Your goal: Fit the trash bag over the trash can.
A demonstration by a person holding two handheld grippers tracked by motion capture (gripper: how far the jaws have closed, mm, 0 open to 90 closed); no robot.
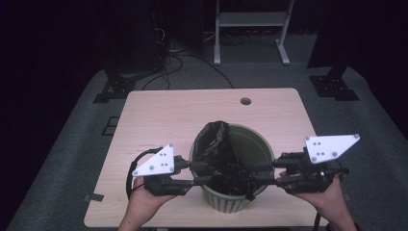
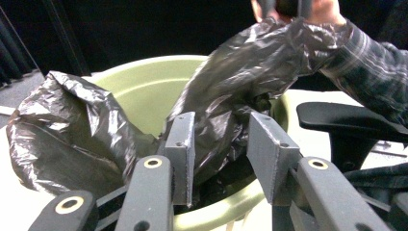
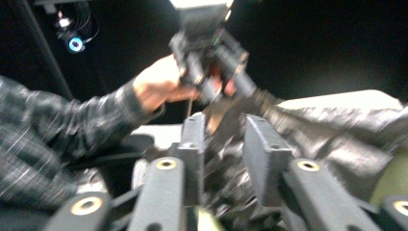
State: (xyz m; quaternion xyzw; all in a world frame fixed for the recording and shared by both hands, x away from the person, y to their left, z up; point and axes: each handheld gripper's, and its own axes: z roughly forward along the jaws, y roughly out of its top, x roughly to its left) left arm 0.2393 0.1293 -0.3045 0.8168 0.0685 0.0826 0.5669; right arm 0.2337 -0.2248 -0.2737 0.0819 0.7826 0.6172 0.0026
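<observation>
Crinkled black plastic, glossy and full of creases, makes up the bin bag (image 1: pixel 222 154) that sits partly inside a round, pale green bin (image 1: pixel 255 144) with ribbed outer walls. Both stand on a light wooden table (image 1: pixel 163 115) with a small round hole near its far edge.

From the near left, the left gripper (image 1: pixel 204 174) reaches over the bin's rim. Its flat, dark grey rectangular pads (image 2: pixel 183 144) stand apart, with a fold of the bag in the gap between them; I cannot tell whether they press on the film. From the near right, the right gripper (image 1: pixel 257 174) comes in the opposite way, facing the other one across the bin. Its jaws are apart too, with bunched plastic between them, though that view is blurred.

One side of the bag bulges over the rim beyond the left gripper; the rest stretches in a taut sheet toward the right gripper.
</observation>
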